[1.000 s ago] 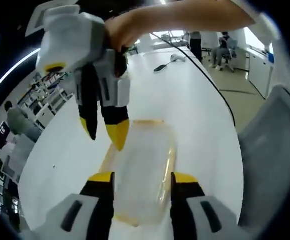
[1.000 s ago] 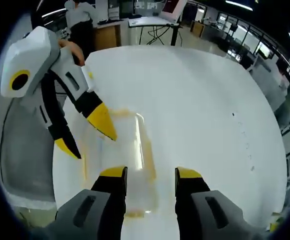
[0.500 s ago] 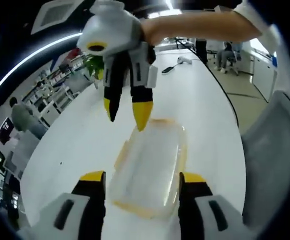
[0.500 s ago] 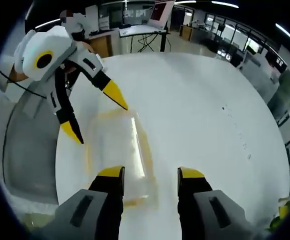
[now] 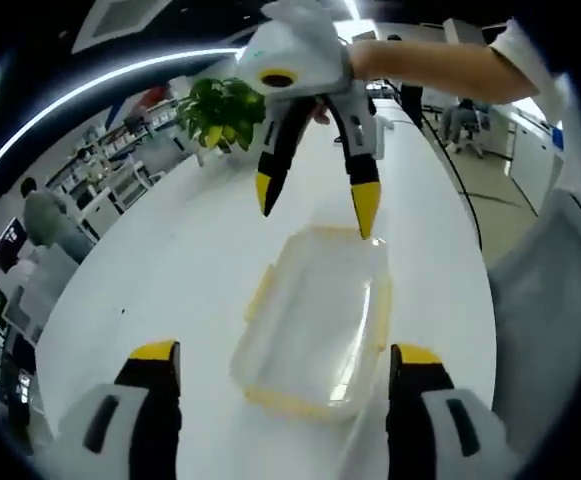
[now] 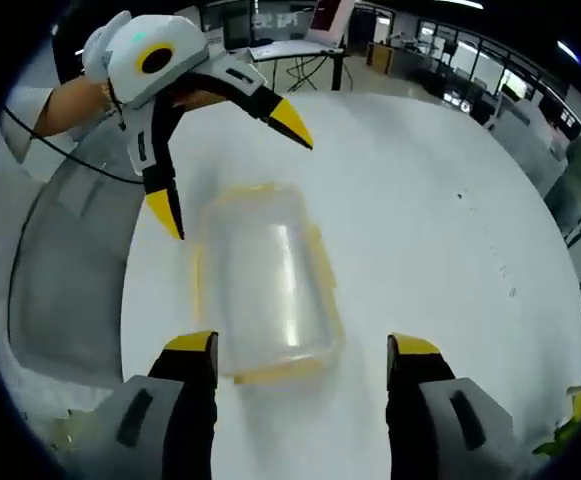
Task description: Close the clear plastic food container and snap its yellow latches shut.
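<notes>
Near the camera in each view, both grippers now have their yellow-tipped fingers spread wide and empty, having drawn back from the clear rectangular plastic food container [image 5: 315, 320] on the white tabletop [image 5: 170, 270]. The left gripper [image 6: 232, 152] and right gripper [image 5: 315, 195] hover beyond its far ends. Its lid looks seated; whether the yellow latches [image 6: 317, 262] are snapped is hard to judge.

A leafy green plant [image 5: 220, 108] stands at the white table's [image 5: 160, 270] far end, perhaps potted.
</notes>
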### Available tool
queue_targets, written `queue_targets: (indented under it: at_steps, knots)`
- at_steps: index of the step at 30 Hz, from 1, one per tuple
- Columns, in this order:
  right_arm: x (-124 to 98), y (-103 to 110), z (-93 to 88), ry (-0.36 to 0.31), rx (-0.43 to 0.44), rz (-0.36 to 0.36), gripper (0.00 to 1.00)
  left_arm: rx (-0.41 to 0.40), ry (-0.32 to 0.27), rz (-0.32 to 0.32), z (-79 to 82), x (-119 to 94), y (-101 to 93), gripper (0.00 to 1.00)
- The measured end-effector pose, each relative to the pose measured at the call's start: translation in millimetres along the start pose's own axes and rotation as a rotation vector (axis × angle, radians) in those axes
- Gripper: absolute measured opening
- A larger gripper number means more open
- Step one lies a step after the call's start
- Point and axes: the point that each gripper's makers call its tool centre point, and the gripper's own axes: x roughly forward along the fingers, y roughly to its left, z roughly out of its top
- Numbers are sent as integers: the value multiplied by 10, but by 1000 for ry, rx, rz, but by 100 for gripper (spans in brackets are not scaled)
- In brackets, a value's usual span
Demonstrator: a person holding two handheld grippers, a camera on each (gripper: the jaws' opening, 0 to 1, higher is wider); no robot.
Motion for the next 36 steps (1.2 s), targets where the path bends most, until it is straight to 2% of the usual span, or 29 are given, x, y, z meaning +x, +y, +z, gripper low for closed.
queue_targets:
  at_steps: [2,7,15,21,23,26,29,30,36]
  knots:
    - [2,55,-32,6,-3,24,71,-7,6,-11,-27,12,8,92]
    - [45,187,-111,15,-21,73,84,7,28,-50,-99,77,-40,99]
    - [198,258,-251,36,-28,97,93,35,93,-108,-269,261,-180,99]
    - [299,242,-315,35,-13,87,89,14,90,-130,-280,336,-220,99]
    - [315,255,-321,35,-9,92,89,31,101,-136,-307,349,-229,98]
    - [332,251,-299,26,-10,87,86,33,109,-145,-332,367,-237,93]
    - [344,253,-267,13,-12,88,79,25,107,-146,-333,376,-235,84]
    - [346,256,-261,10,-12,89,77,23,106,-149,-333,374,-241,78]
    - [355,246,-247,8,-15,78,75,26,103,-157,-340,366,-271,77]
